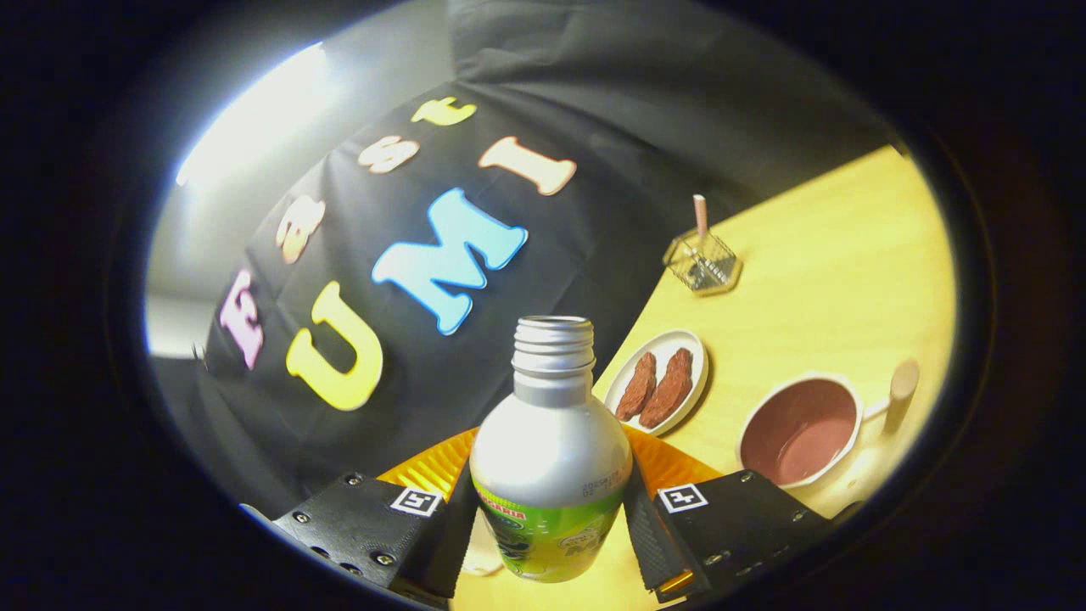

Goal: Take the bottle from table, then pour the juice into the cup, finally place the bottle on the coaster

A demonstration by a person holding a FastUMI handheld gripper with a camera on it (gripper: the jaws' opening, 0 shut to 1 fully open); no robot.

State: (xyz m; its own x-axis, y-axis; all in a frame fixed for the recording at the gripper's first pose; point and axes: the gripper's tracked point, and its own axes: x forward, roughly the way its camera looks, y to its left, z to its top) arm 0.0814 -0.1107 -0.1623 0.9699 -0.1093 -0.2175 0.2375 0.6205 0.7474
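Note:
A silver bottle (550,450) with a green label and an uncapped threaded neck stands between my two fingers, and my gripper (550,518) is shut on its body. The whole view is tilted, with the bottle lifted above the wooden table (814,255). A cup (799,428) with a white rim, a pinkish-brown inside and a wooden handle sits on the table beyond the right finger. An orange ribbed coaster (441,462) shows behind the bottle, partly hidden by it and by my fingers.
A white oval plate (657,382) with two brown pieces lies just beyond the bottle. Farther off stands a wire basket (702,265) holding a pink stick. The booth's black cloth wall rises along the table's far edge.

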